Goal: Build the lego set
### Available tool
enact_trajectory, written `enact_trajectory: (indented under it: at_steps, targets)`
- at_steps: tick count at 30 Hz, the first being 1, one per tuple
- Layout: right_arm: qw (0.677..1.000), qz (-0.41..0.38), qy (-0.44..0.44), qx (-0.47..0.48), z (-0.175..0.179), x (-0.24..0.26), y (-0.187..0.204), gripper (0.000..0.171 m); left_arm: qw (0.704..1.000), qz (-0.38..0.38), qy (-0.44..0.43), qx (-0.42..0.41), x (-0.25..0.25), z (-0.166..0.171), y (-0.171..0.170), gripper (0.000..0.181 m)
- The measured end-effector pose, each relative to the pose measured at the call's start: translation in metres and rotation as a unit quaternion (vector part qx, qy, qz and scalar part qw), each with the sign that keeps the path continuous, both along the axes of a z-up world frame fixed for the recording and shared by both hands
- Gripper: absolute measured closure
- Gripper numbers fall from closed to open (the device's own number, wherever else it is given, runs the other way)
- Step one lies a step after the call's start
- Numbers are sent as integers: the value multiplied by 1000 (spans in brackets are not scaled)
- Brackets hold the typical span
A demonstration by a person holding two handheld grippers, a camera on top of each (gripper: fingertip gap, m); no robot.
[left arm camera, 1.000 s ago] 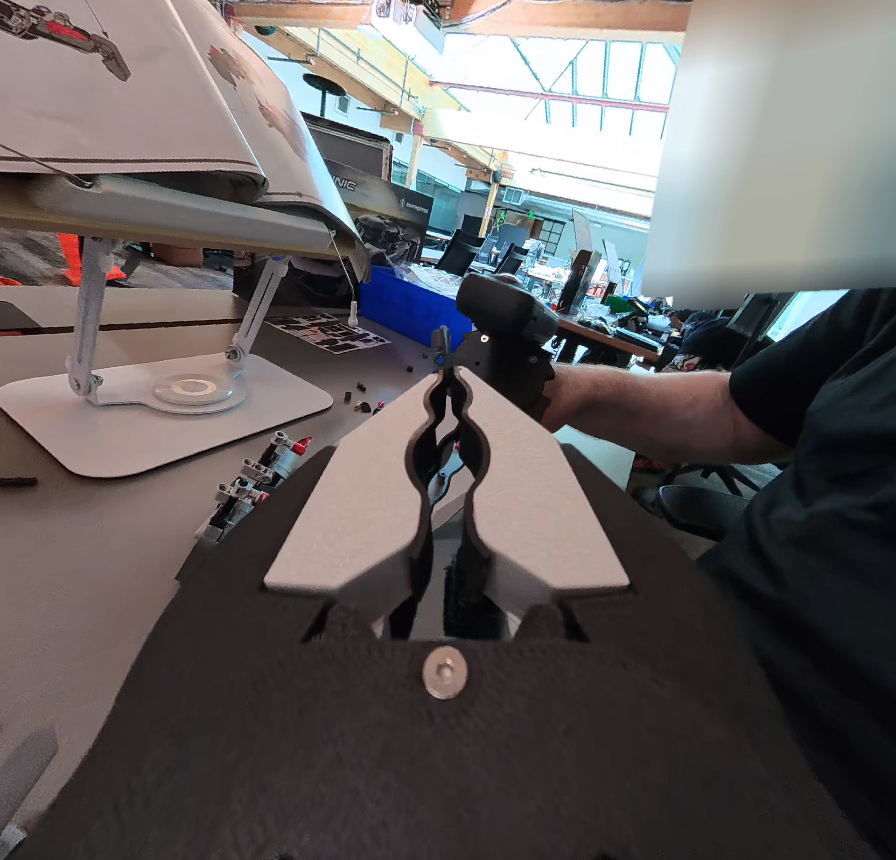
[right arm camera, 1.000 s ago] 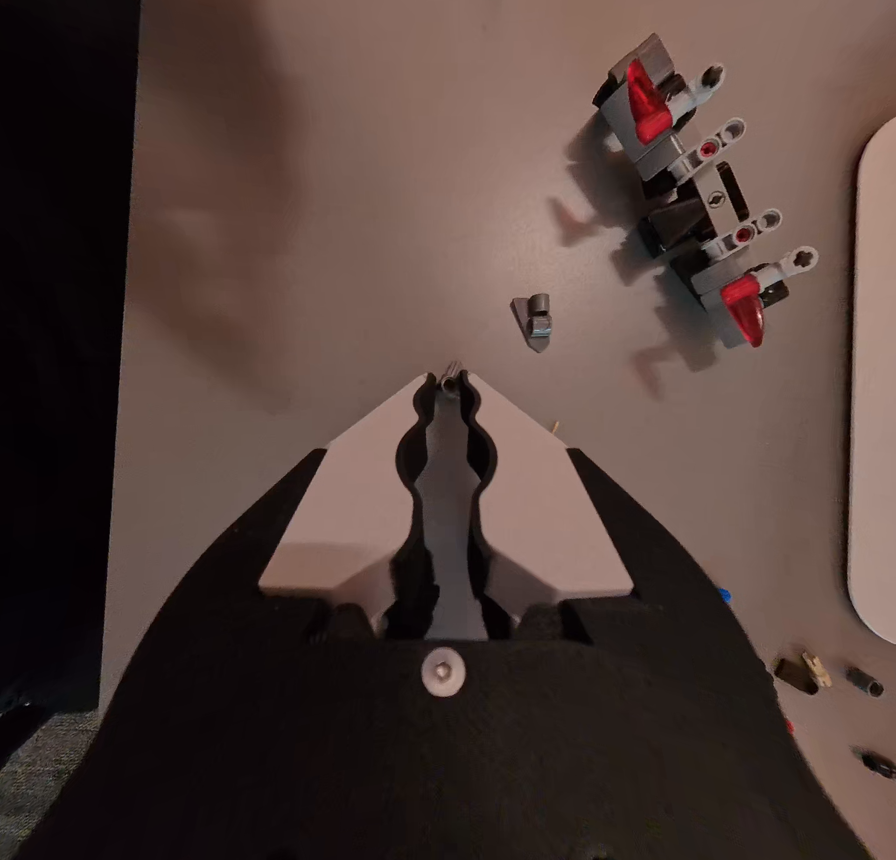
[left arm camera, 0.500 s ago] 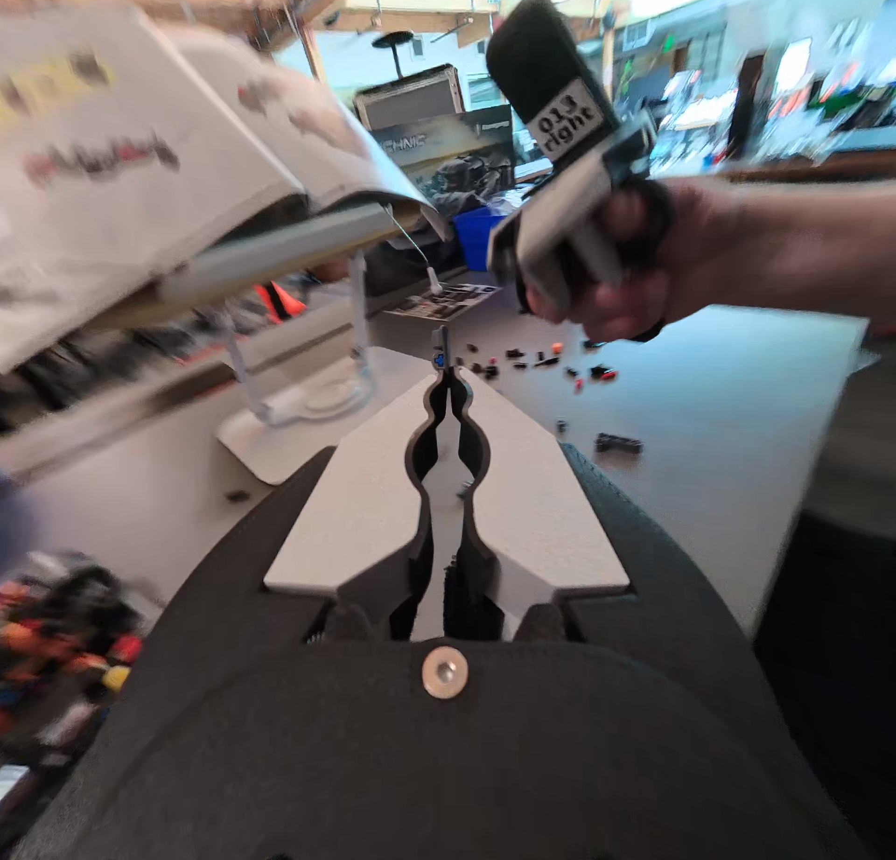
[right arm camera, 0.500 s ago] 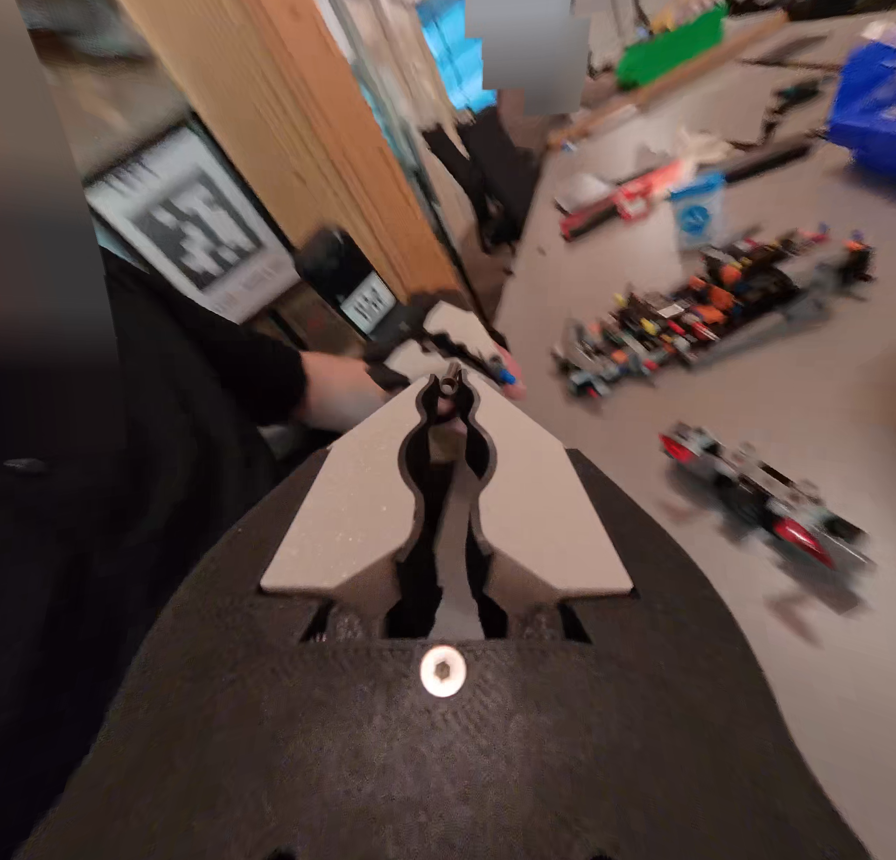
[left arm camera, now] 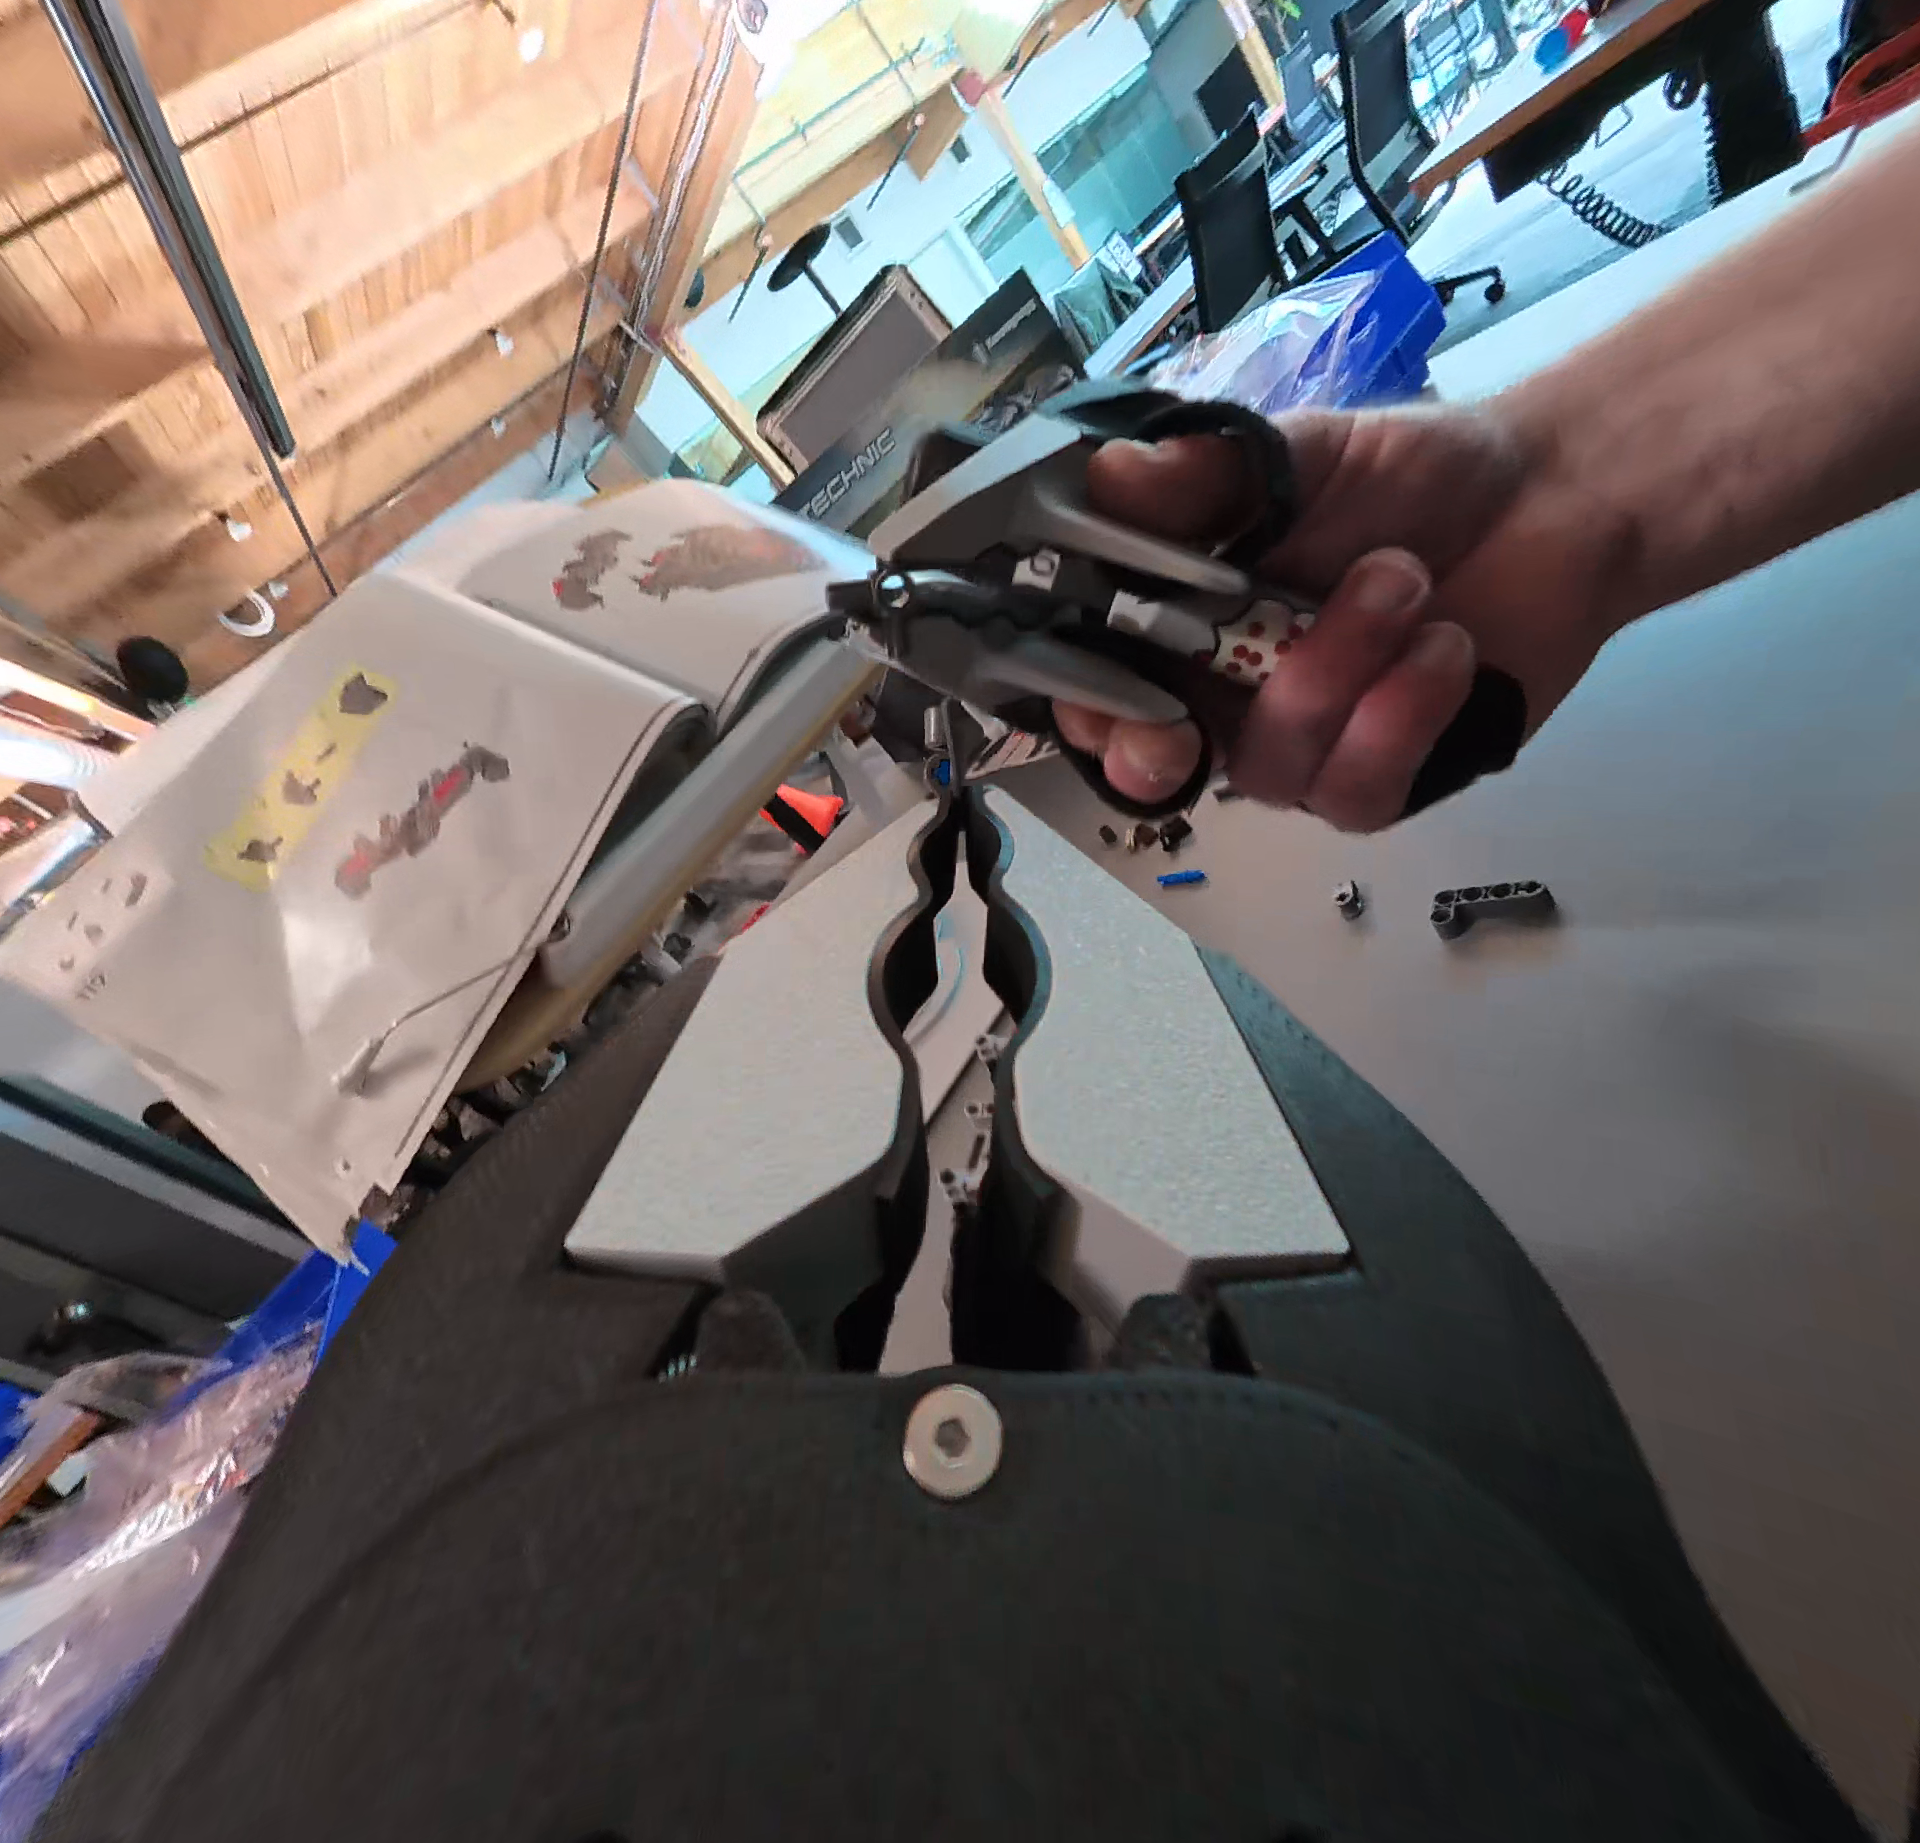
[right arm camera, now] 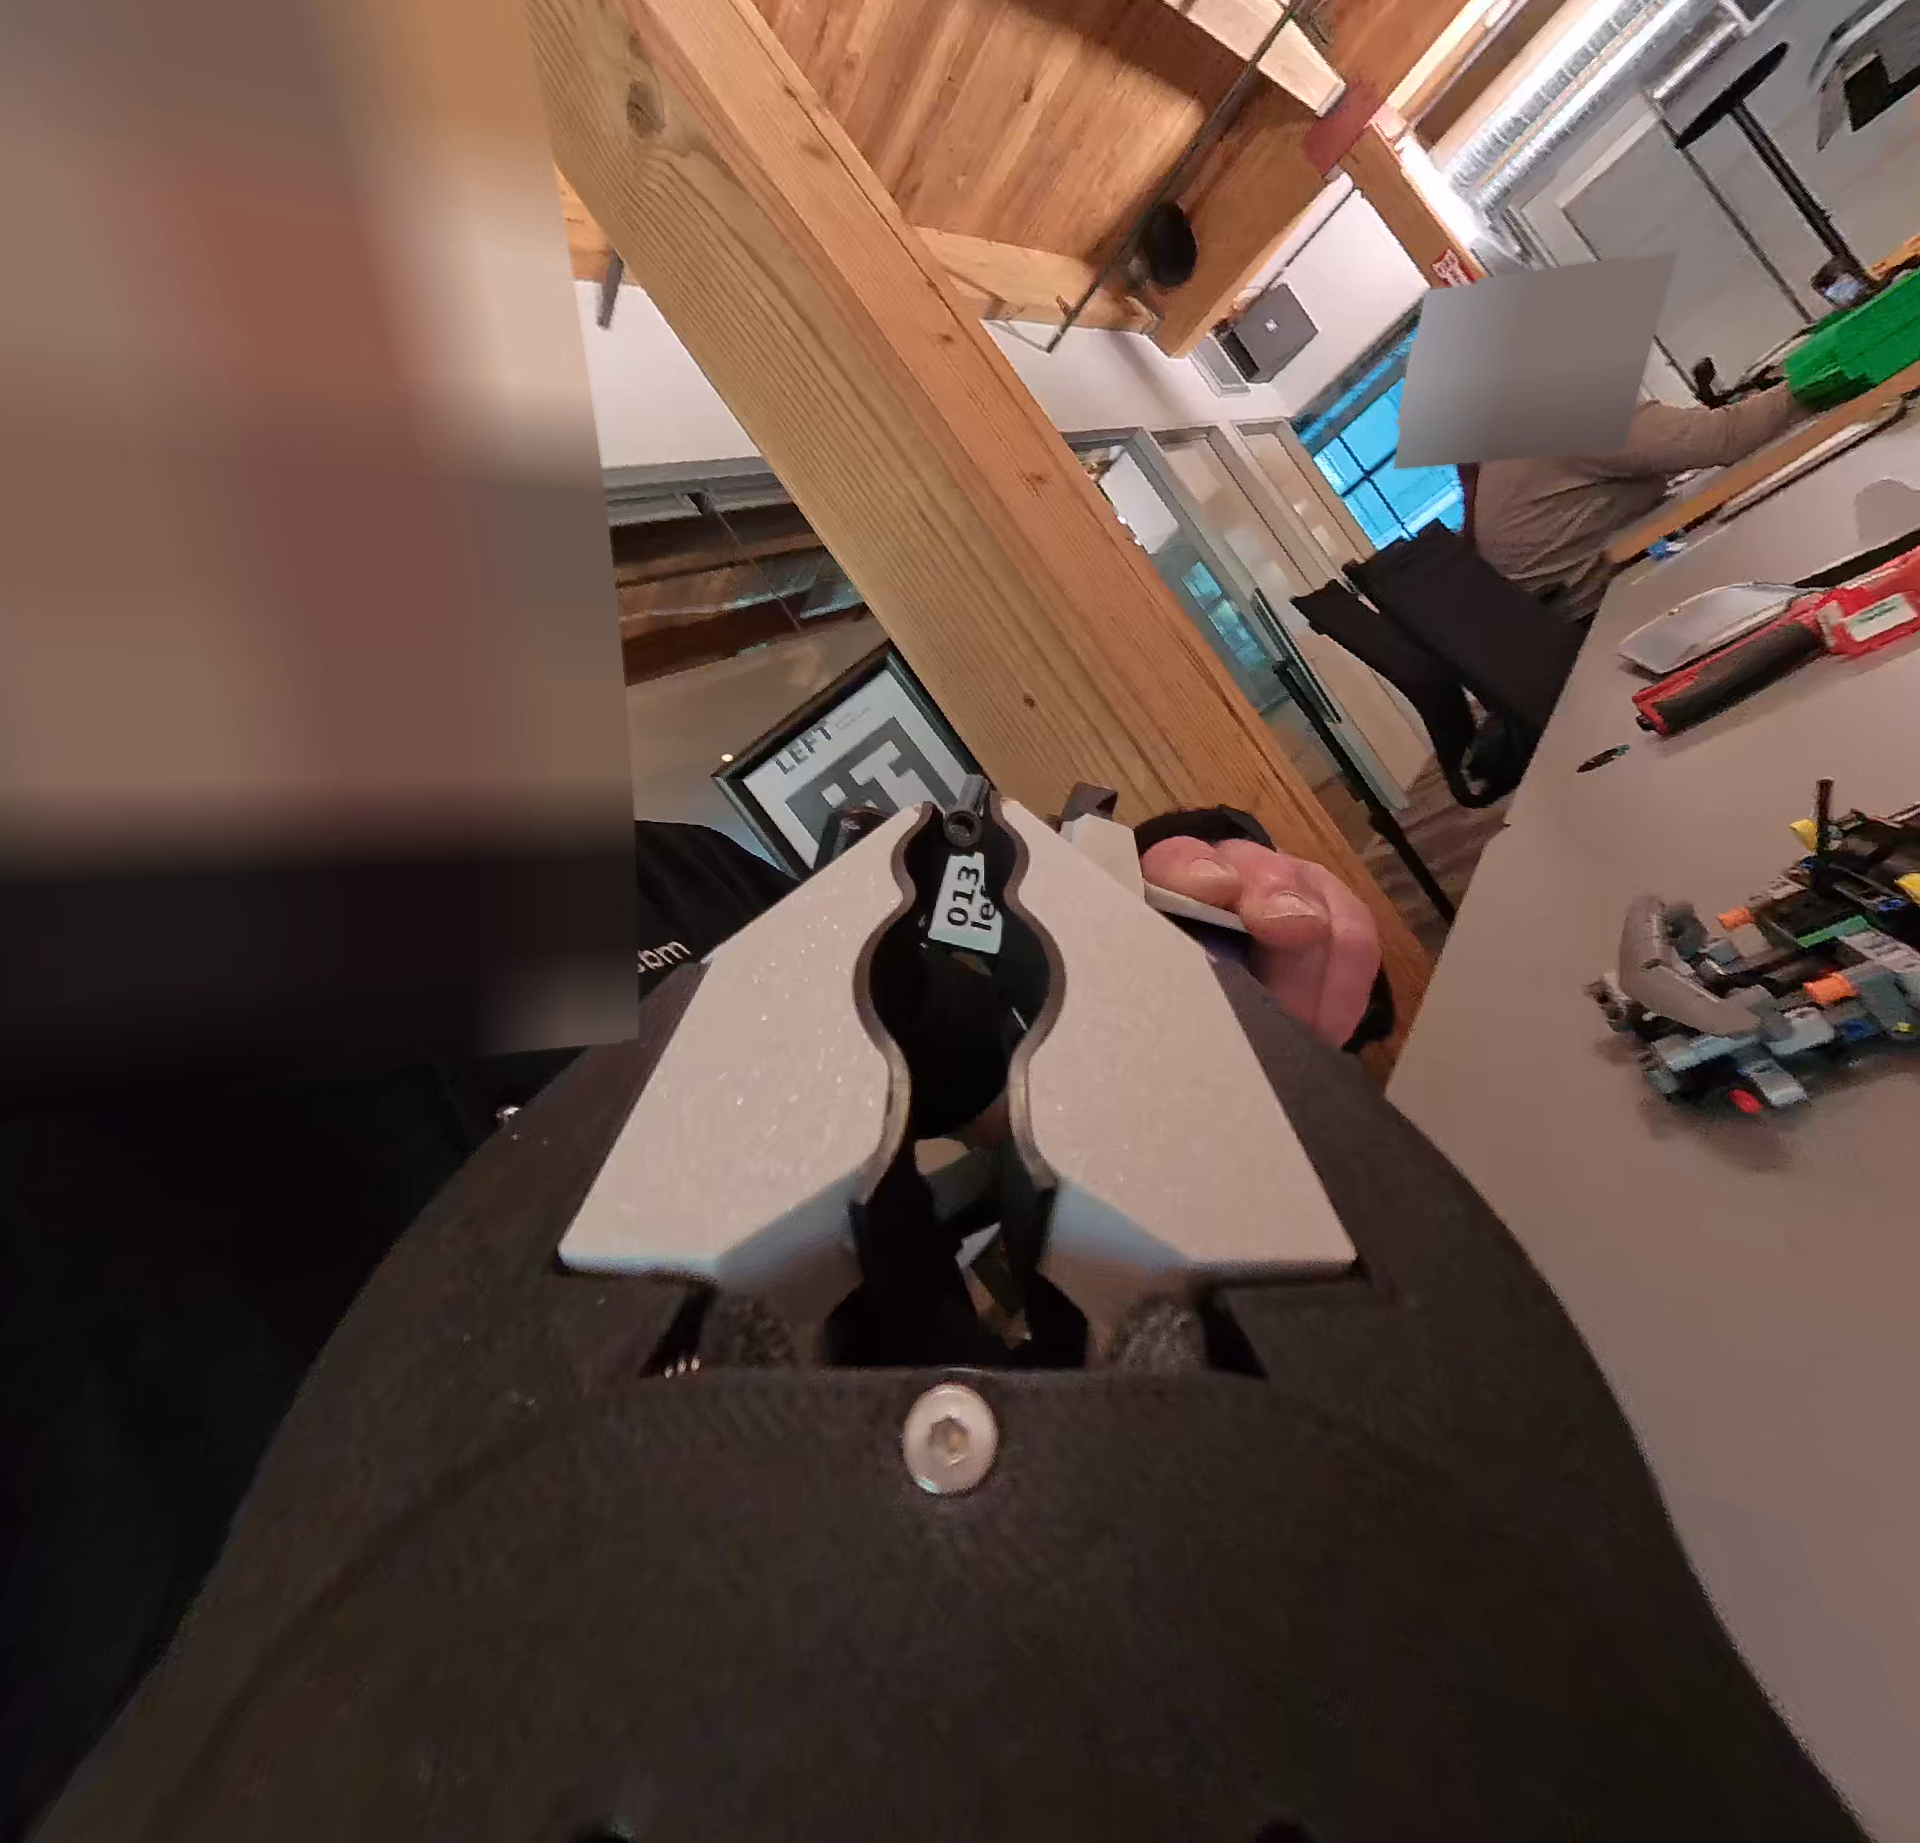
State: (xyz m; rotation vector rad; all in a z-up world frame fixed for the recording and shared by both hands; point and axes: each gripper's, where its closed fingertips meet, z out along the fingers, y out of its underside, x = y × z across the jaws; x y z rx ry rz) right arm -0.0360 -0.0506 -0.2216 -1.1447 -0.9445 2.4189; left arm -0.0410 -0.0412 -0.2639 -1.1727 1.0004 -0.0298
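Observation:
My left gripper (left arm camera: pixel 951 806) is shut on a small grey and blue pin (left arm camera: pixel 940 749) that sticks out past its tips. My right gripper (right arm camera: pixel 968 814) is shut on a small dark pin (right arm camera: pixel 964 829). In the left wrist view the right gripper (left arm camera: pixel 868 609) is held in a hand just above and beyond my left tips, pointing left. In the right wrist view the left gripper's handle and the hand holding it (right arm camera: pixel 1283 926) sit right behind my right fingers, mostly hidden. Both grippers are raised above the grey table (left arm camera: pixel 1714 962).
An open instruction booklet (left arm camera: pixel 343 806) rests on a stand at left. A black bent beam (left arm camera: pixel 1491 905), a small grey part (left arm camera: pixel 1349 898) and a blue pin (left arm camera: pixel 1182 877) lie on the table. A partly built model (right arm camera: pixel 1766 983) and a red-and-black tool (right arm camera: pixel 1766 650) lie at right. A person sits at the far end. My right fingertips sit around 4 cm from my left ones.
Both grippers have lifted off the table and swung to face each other. The right gripper, pointing down at the table a second ago, is now level and close to the left tips.

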Motion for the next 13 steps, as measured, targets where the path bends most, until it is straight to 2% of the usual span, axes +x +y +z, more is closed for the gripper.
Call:
enact_trajectory:
  at_steps: [13]
  targets:
    - [997,30,57,-34,6,3,-6,166,999,-7,-13,33,3,16,-3,181]
